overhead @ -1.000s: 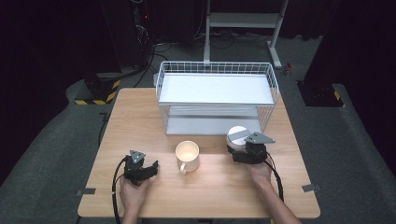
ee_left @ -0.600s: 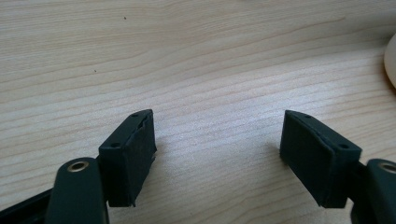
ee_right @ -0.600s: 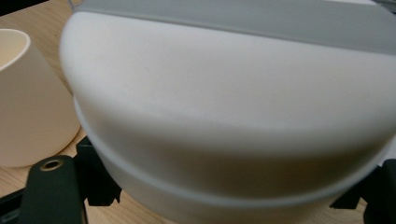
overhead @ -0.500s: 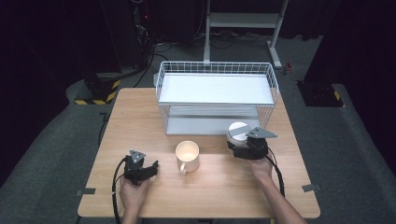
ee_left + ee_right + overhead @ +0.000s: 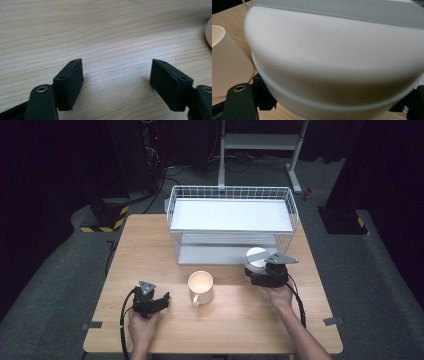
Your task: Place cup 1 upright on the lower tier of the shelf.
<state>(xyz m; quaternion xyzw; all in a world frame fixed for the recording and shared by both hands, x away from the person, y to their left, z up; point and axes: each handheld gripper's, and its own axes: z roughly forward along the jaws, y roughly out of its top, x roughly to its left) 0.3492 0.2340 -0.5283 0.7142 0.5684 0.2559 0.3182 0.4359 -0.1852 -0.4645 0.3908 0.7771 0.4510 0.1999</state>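
The right gripper [image 5: 258, 270] grips a white bowl [image 5: 256, 258], one jaw on each side. From above, the bowl sits just in front of the big wire rack [image 5: 231, 222] on the wooden table [image 5: 150, 237]. The right gripper view comes so close that the bowl [image 5: 332, 62] looks huge, with the cream mug [image 5: 229, 65] beside it. The left gripper [image 5: 161, 301] rests near the mug [image 5: 200, 287]. Its own view shows the jaws apart, with bare wood [image 5: 105, 32] between them.

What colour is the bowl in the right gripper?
White; the bowl shows best in the right gripper view, between the right gripper's jaws.
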